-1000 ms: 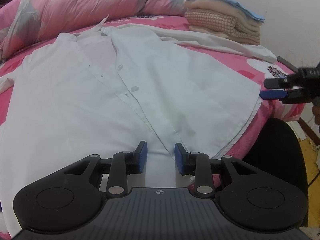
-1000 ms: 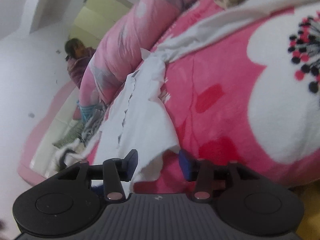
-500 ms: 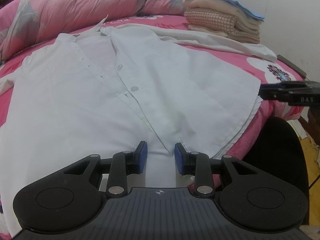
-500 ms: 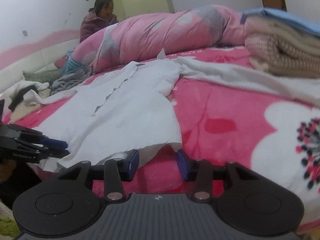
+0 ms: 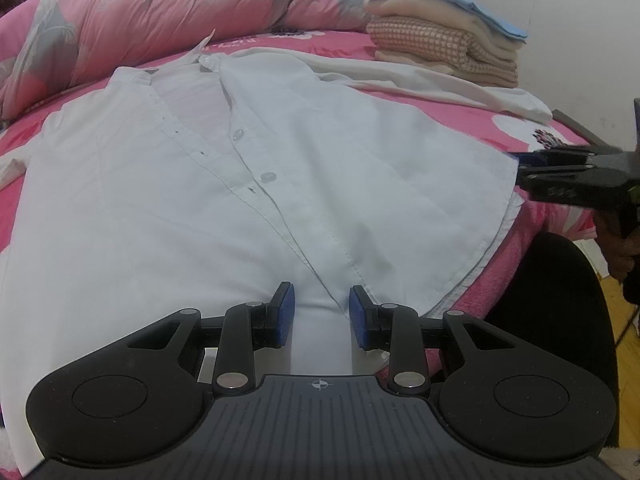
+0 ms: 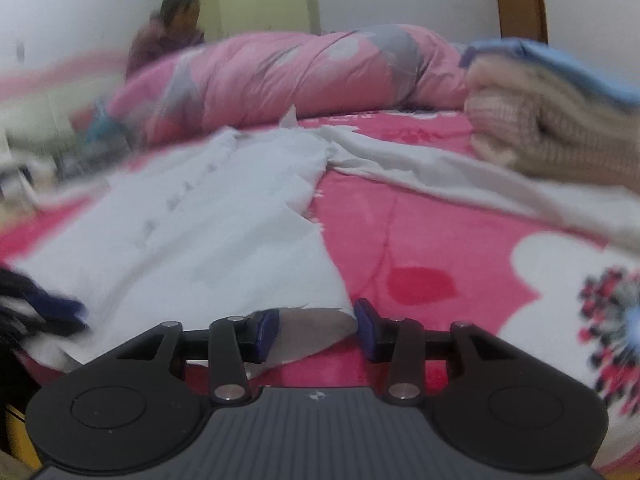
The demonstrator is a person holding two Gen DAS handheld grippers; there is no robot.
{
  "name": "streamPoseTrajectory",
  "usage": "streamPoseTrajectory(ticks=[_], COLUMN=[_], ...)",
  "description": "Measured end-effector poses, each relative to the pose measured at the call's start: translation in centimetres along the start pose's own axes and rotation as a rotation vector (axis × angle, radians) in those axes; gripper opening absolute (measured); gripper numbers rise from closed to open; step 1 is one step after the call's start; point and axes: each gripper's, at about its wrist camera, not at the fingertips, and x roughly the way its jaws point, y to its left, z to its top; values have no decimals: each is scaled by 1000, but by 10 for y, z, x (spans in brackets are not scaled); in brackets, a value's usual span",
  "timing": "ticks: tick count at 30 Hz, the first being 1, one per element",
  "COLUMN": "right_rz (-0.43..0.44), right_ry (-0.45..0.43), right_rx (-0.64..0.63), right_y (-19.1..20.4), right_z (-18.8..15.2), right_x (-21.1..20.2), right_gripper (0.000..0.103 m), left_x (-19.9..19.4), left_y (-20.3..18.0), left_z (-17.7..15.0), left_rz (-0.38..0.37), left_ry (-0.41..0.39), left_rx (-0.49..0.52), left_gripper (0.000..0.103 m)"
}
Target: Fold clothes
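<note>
Blue pads of the right gripper (image 6: 316, 330) stand a modest gap apart at the lower centre of the right wrist view and the jaws are closing; the lower side corner of the white shirt (image 6: 224, 240) hangs into that gap, though the pads do not look pressed onto it yet. From that corner the shirt runs up and left across the frame toward its collar, so its long axis points away from the claw toward the pink duvet (image 6: 288, 72) along the top. In the left wrist view the left gripper (image 5: 322, 312) sits at the lower centre over the shirt's hem (image 5: 320, 264), its jaws narrowly parted with white cloth showing between them; whether they pinch it I cannot tell. The button placket climbs from there toward the upper left. The right gripper shows at the right edge of that view, just beside the shirt's side edge, so it appears the nearer hand for drawing that side inward. A stack of folded clothes (image 5: 444, 44) rests at the upper right, well apart, on the pink bedspread (image 6: 420, 240).
</note>
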Motion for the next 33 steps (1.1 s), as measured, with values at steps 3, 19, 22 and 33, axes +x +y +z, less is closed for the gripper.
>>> streamPoseTrajectory(ticks=[3,19,22,33], right_rz=[-187,-350,-326,-297], right_ry=[-3,9,15,-140], right_rx=[-124,-426,-434,-969], right_y=[12,23,14,19], right_z=[2,-20,-15,-49], right_x=[1,-1,-8,-22], right_gripper=[24,54,68,99], left_x=[0,-1,-1,-2], left_y=[2,3,4,9], left_z=[1,-1,-3,-5], left_rz=[-5,-13,-17,-49], left_ry=[7,-1,-7,-22], left_rx=[0,7,5,-12], left_gripper=[30,30,30,30])
